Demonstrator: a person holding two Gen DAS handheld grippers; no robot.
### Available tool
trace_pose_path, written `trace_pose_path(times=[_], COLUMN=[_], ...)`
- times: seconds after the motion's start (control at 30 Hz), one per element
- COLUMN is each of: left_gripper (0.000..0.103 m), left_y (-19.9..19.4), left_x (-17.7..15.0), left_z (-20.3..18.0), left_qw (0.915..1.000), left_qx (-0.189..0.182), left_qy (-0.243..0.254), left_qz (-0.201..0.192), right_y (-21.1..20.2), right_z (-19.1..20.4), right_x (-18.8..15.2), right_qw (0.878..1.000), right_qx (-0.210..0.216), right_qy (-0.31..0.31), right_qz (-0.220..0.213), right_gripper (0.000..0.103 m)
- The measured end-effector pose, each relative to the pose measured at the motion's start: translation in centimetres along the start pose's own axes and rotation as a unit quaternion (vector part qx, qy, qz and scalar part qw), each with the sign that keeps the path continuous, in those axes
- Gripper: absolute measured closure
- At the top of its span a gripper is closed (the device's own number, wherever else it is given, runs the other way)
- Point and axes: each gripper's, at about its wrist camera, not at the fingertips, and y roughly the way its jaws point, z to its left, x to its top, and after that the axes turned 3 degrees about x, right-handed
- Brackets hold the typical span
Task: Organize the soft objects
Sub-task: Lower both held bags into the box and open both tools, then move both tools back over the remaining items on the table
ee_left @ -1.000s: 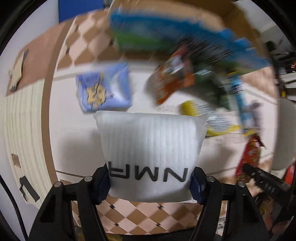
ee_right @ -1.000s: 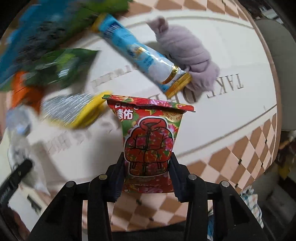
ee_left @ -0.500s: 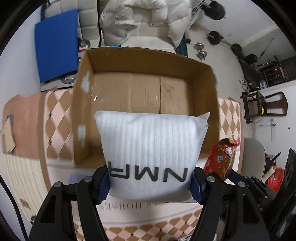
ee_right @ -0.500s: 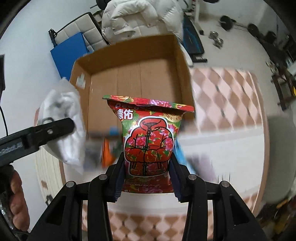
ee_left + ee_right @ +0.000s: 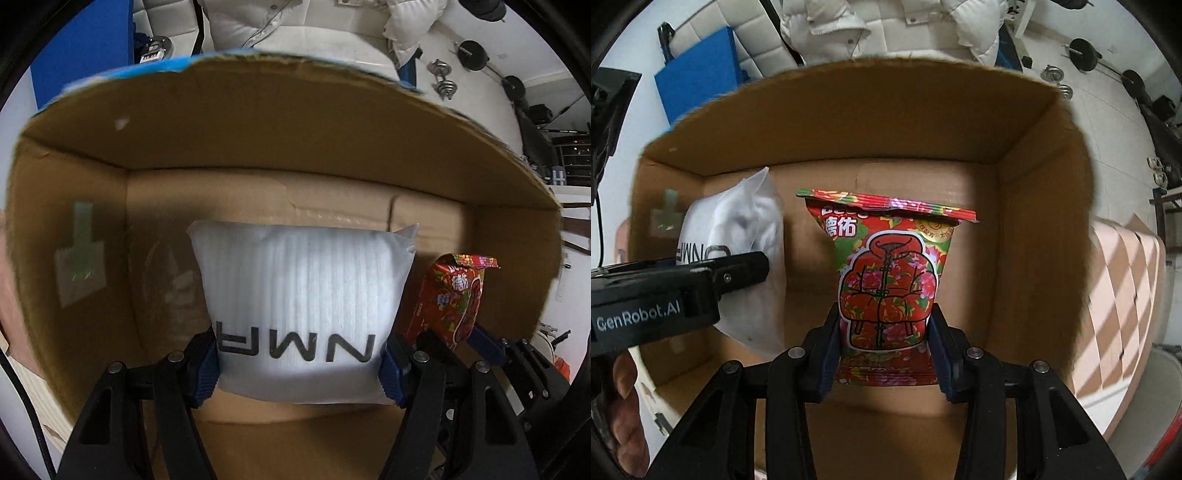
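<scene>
Left wrist view: the left claw (image 5: 300, 363) is clamped on the lower edge of a white padded pouch (image 5: 301, 291) printed with black letters, its blue-lined fingers (image 5: 205, 363) pressing in from both sides. The pouch stands upright between them, held over the open cardboard box (image 5: 258, 162), whose brown floor and walls fill most of the picture. A pale taped label (image 5: 79, 273) sits on the box's left inner wall. To the right of the pouch, the red floral snack packet (image 5: 452, 299) is seen edge-on, with the right claw's dark fingers at its base.

Right wrist view: the right claw (image 5: 884, 334) grips the snack packet (image 5: 888, 280) by its lower part, fingers (image 5: 827, 347) closed against both sides. The packet is upright, its crimped top edge uppermost and a drawing of a padded red jacket on its face. It is held over the inside of the box (image 5: 1034, 229), roughly at the middle of the opening. On the left, the left claw (image 5: 738, 269) reaches in from the side with the white pouch (image 5: 738, 236), which hangs near the box's left wall, beside the packet but apart from it. Part of the person's left hand (image 5: 626, 413) shows at the lower left edge. Beyond the box's right wall lies a checkered surface (image 5: 1123, 295), and behind the box a white puffy jacket (image 5: 871, 26) and a blue panel (image 5: 698, 83).
</scene>
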Motion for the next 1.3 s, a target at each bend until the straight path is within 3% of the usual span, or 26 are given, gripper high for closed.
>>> trace_pose_path(times=[0.3, 0.37, 0.4, 0.5, 0.67, 0.77, 0.97, 1.3], left_gripper=[0.029, 0.024, 0.018, 0.007, 0.007, 0.001, 0.001, 0.001], left_y=[0.0, -0.6, -1.2, -2.8, -8.3, -11.3, -14.0, -17.7], left_x=[1.2, 1.1, 0.9, -0.3, -4.8, -8.4, -14.3, -22.4], left_z=[-0.8, -0.8, -0.7, -0.6, -1.0, -1.3, -0.8, -0.7], left_qw=[0.9997, 0.9996, 0.9995, 0.9989, 0.9921, 0.9850, 0.9705, 0.9583], left_qx=[0.016, 0.021, 0.024, 0.029, 0.058, 0.071, 0.096, 0.088], left_qy=[0.016, 0.020, 0.021, 0.018, 0.020, 0.027, 0.033, 0.024], left_qz=[0.010, 0.002, -0.004, -0.032, -0.110, -0.155, -0.218, -0.271], right_y=[1.5, 0.9, 0.5, -1.0, -4.7, -7.8, -12.7, -17.3], right_z=[2.4, 2.9, 3.0, 3.4, 3.8, 3.8, 2.7, 2.2], right_x=[2.0, 1.7, 1.6, 0.9, -1.2, -3.5, -8.5, -16.2], right_qw=[1.000, 1.000, 1.000, 1.000, 1.000, 0.998, 0.995, 0.990], right_qx=[-0.006, 0.012, 0.011, 0.003, -0.009, -0.022, -0.023, -0.011], right_qy=[-0.022, -0.024, -0.022, -0.019, -0.011, -0.012, -0.002, -0.004], right_qz=[0.014, 0.013, 0.009, 0.002, -0.022, -0.051, -0.100, -0.142], right_gripper=[0.054, 0.025, 0.018, 0.014, 0.002, 0.000, 0.000, 0.000])
